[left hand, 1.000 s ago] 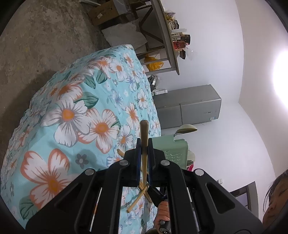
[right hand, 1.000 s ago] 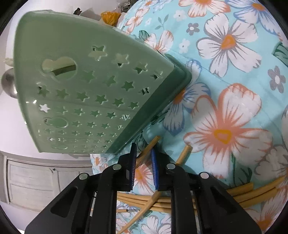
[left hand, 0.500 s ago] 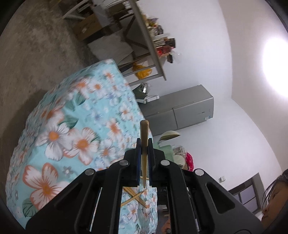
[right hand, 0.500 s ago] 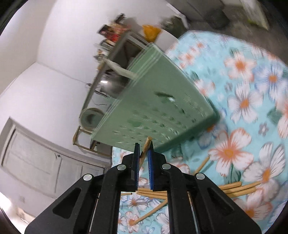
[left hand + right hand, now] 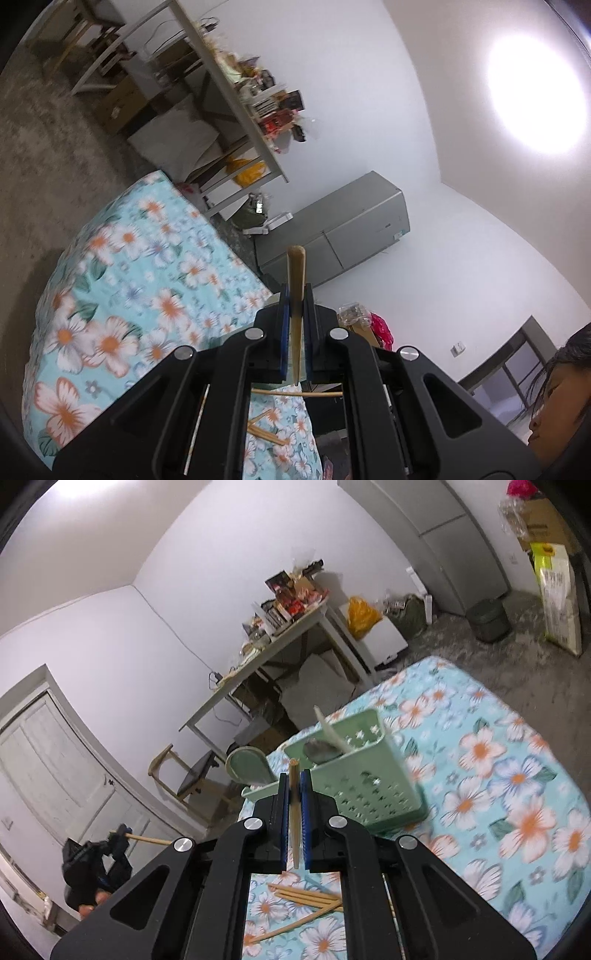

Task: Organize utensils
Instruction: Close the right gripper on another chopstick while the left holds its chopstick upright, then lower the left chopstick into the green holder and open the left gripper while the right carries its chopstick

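- Table (image 5: 524, 738) under flowered cloth carries my green basket (image 5: 369, 786); loose chopsticks (image 5: 306, 895) lie near it.
- My left gripper (image 5: 295, 332) clamps one chopstick (image 5: 295, 280).
- My right gripper (image 5: 294, 812) pinches another stick (image 5: 294, 794) before the basket.

Green star-punched basket (image 5: 364, 775); turquoise floral cloth (image 5: 498, 794).

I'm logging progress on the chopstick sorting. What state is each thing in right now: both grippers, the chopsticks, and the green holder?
left gripper: shut on a chopstick, lifted off the table.
right gripper: shut on another chopstick, lifted.
loose chopsticks: lying flat in a scattered pile on the floral tablecloth.
green holder: upright on the cloth, holding a metal spoon and a white utensil.
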{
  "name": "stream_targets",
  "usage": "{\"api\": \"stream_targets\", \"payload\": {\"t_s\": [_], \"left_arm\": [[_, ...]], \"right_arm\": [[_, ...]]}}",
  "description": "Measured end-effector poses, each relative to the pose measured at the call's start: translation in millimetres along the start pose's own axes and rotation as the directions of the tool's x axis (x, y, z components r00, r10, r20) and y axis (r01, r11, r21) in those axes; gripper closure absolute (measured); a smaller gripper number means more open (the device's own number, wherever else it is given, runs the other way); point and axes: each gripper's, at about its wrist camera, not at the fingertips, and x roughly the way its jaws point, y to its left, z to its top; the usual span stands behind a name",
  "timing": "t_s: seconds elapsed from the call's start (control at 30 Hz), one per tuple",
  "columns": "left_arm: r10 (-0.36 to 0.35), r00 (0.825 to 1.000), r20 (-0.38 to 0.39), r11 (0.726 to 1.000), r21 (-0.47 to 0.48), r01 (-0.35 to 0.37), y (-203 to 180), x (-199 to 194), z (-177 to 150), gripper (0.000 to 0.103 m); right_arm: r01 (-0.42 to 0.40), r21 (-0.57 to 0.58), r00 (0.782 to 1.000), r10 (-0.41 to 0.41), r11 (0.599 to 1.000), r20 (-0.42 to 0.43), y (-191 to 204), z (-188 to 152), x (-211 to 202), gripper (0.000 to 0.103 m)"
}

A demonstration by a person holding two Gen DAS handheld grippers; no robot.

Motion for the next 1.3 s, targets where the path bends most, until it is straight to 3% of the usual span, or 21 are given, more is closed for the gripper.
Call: {"api": "stream_targets", "payload": {"t_s": [0.23,0.5,0.67,0.83,1.2,1.3], "left_arm": [[-0.024,1.0,0.009,0.993,0.113,0.023,-43,19,11,0.098],[-0.037,0.999,-0.012,0.957,0.288,0.039,-95,59,14,0.098],[-0.012,1.0,-0.015,0.906,0.424,0.017,-124,86,3,0.098],[0.049,0.999,-0.012,0.834,0.551,-0.034,-142,117,-10,0.098],[0.177,0.981,-0.077,0.723,0.686,-0.076,-140,187,-48,0.098],[0.22,0.972,-0.085,0.708,0.699,-0.099,-134,202,-55,0.098]], "right_arm": [[0.001,-0.007,0.999,-0.001,1.0,0.038,-6,7,-13,0.097],[0.001,-0.033,0.996,0.002,0.999,0.085,-7,12,-29,0.097],[-0.01,-0.022,0.997,0.011,1.0,0.08,-16,12,-23,0.097],[-0.017,-0.014,0.997,0.018,1.0,0.07,-18,13,-16,0.097],[-0.003,-0.004,0.998,0.004,1.0,0.064,-23,17,-8,0.097],[0.006,-0.01,0.998,-0.005,1.0,0.06,-22,17,-5,0.097]]}}
